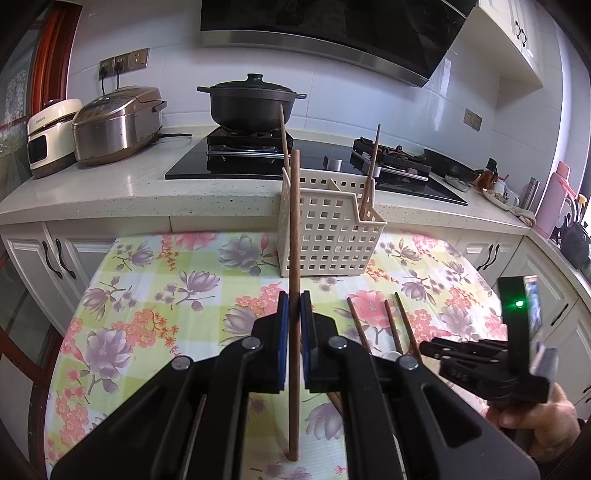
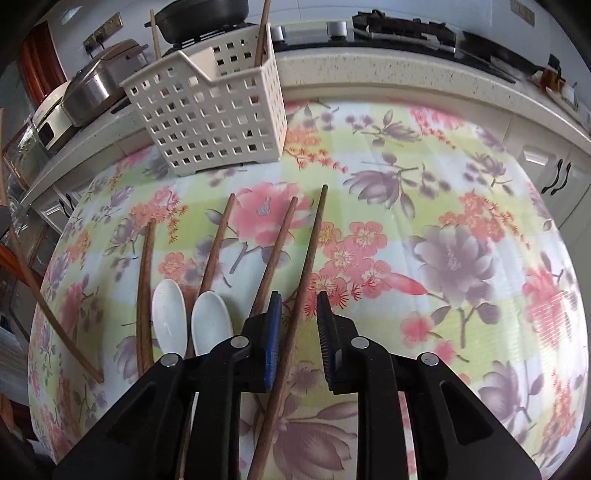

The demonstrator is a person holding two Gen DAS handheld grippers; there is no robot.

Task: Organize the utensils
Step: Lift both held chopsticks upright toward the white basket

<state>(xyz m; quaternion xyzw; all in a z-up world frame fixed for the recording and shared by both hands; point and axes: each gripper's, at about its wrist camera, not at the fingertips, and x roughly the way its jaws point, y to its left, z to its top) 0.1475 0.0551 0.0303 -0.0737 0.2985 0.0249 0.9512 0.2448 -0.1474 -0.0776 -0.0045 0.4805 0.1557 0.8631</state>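
Observation:
My left gripper is shut on a brown wooden chopstick and holds it upright above the floral tablecloth, in front of the cream perforated utensil basket. The basket holds two chopsticks, one at each end. My right gripper is open, low over the table, its jaws either side of a lying chopstick. Several more chopsticks and two white ceramic spoons lie to its left. The right gripper also shows in the left wrist view.
The table has a floral cloth and stands against a kitchen counter. On the counter are a rice cooker, a black pot on the hob, and bottles at the far right.

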